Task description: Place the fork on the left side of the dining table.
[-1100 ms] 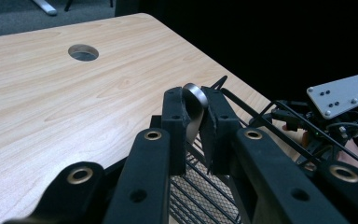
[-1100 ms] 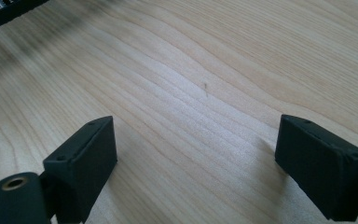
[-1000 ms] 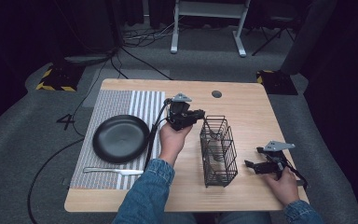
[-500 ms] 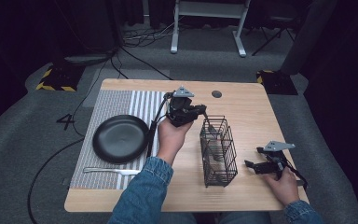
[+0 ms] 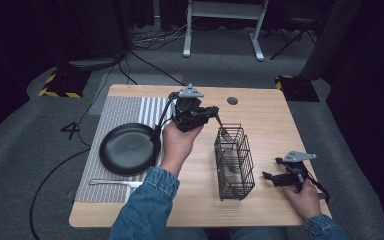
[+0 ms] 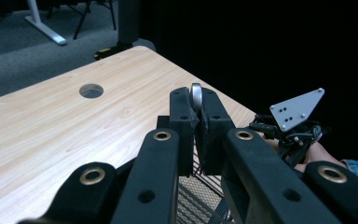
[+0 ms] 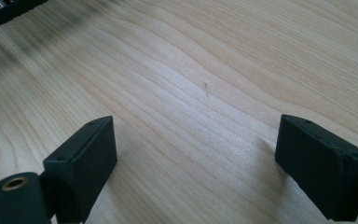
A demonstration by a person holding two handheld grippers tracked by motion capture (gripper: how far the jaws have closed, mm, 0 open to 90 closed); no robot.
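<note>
The piece of cutlery (image 6: 196, 95) pinched in my left gripper (image 5: 214, 114) looks light, stiff and slick — polished metal, so I judge it could swivel or slide unless taken flat across the handle, as it is now. Its rounded end pokes up between the pads; the working end hangs above the far end of the wire basket (image 5: 235, 162), too small to tell fork from spoon. Those jaws are closed tight on it. My right gripper (image 5: 271, 176) rests on the table (image 7: 205, 70) beside the basket — jaws wide apart, holding nothing.
</note>
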